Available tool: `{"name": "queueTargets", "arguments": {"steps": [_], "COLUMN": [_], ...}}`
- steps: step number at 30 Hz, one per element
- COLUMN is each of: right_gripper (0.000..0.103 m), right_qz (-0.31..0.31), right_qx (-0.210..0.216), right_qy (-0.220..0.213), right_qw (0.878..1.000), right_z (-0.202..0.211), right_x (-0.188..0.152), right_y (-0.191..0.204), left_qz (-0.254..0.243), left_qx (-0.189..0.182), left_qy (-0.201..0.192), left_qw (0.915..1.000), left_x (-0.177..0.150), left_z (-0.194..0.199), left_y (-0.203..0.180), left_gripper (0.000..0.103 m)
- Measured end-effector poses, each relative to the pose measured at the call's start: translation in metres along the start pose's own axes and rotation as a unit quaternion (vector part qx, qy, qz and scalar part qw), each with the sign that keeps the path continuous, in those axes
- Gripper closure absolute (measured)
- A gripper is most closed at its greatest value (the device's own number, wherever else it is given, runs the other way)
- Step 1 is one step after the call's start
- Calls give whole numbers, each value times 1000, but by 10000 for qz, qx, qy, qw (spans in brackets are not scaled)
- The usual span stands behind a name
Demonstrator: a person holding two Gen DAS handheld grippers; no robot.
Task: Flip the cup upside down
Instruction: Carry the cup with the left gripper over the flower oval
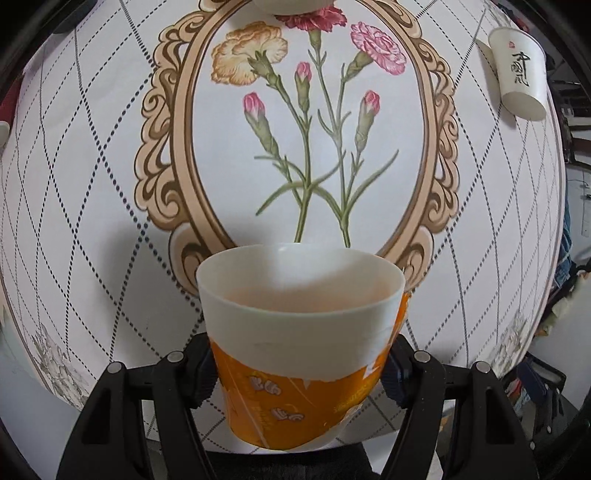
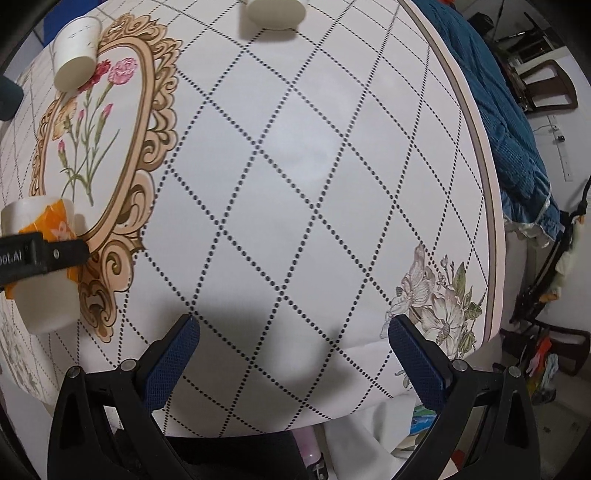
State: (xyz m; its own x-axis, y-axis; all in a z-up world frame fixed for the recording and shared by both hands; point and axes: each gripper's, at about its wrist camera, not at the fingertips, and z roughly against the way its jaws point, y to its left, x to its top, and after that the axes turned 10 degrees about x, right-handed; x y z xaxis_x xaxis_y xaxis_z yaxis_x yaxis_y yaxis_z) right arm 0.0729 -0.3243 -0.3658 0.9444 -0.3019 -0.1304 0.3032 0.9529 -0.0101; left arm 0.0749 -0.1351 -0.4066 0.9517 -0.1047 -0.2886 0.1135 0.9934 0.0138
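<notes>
A white cup with an orange printed band sits between the fingers of my left gripper, which is shut on its lower half. Its open mouth faces up and away from the camera, above the tablecloth. The same cup shows at the left edge of the right wrist view, with a black finger of the left gripper across it. My right gripper is open and empty above the near part of the table.
The round table has a white dotted-diamond cloth with a framed flower print. A white paper cup with black writing stands upside down at the far right. Two more white cups stand further off. A blue blanket lies beyond the table edge.
</notes>
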Motion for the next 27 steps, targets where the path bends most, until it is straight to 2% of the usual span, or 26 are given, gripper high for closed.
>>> {"name": "queueTargets", "arguments": {"steps": [8,11,12,13,16,20,26,27], "right_gripper": [0,0,0,0,0,0,0,0], "right_qz": [-26,-29,-27,-26,-17,-41,-58,-59], "right_qx": [-17,-22,-19,-15,-10,15,19,27], "right_qy": [13,13,11,10,0,4,-5,-7], "right_qw": [10000,10000,10000,10000,10000,10000,10000,10000], "right_z": [-4,-5,-5,-5,-6,-6,-2,-2], "right_x": [5,8,8,8,8,12,11,12], "right_y": [-18,-23,-22,-25,-30,-29,-23,-24], "left_qz": [111,133,156,168,207,188,220,236], "left_qx": [-21,-27,-28,-21,50,51,46,33], "left_qy": [-29,-59,-65,-38,-33,-82,-142,-141], "left_qw": [9999,9999,9999,9999,9998,9998,9996,9996], "left_x": [-24,-23,-16,7,23,27,19,33], "left_z": [-18,-19,-26,-26,-14,-10,1,6], "left_y": [-12,-16,-14,-19,-19,-24,-26,-29], "left_gripper": [34,33,33,33,32,17,17,17]}}
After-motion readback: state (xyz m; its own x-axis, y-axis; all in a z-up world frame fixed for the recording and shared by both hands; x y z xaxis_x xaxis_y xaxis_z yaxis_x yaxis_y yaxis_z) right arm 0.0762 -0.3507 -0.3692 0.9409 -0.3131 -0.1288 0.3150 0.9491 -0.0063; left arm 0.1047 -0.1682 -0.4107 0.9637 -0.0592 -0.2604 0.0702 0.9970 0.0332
